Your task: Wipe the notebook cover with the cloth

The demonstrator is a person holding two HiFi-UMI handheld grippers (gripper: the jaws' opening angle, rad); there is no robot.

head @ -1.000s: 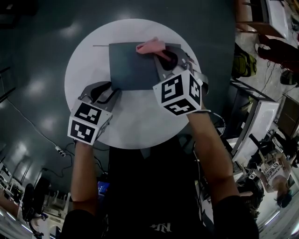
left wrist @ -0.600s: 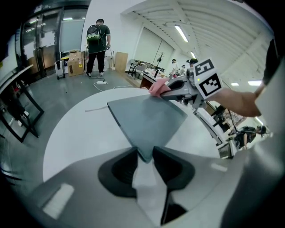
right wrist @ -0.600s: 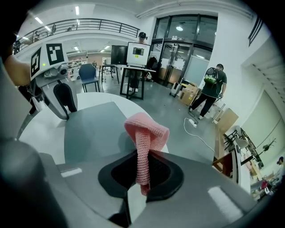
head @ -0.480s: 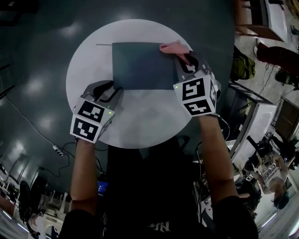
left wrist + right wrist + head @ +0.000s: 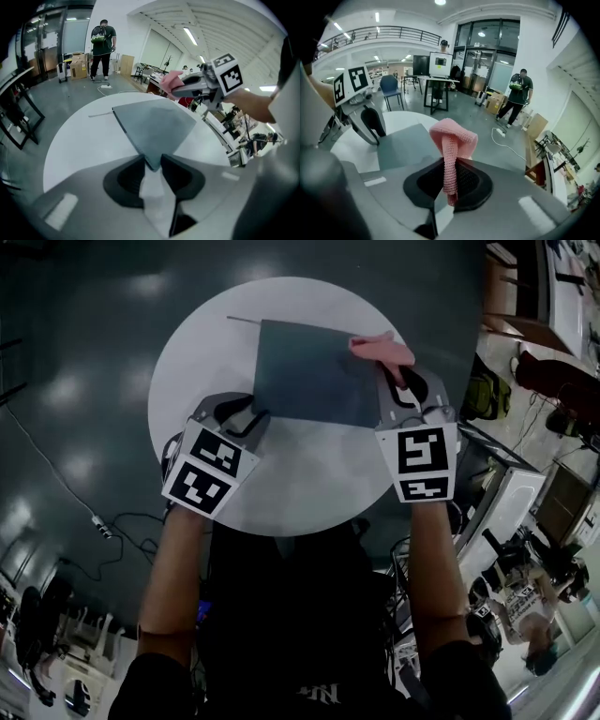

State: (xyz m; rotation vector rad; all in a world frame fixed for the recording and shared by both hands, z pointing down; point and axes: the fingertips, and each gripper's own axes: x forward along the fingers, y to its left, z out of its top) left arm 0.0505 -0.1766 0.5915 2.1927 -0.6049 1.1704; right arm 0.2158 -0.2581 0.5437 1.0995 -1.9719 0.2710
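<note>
Head view: the flat, dark-grey notebook (image 5: 314,371) lies on the round white table (image 5: 281,474); the pink cloth (image 5: 382,348) sits at its far right corner — wiping appears under way. Left gripper view: left gripper (image 5: 152,161) pinches the near corner. Right gripper view: right gripper (image 5: 450,180) clamps the knitted cloth; next, sweep it across the smooth cover

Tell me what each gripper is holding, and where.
Left gripper pinches the notebook by its near corner; right gripper clamps the cloth by its lower end.
</note>
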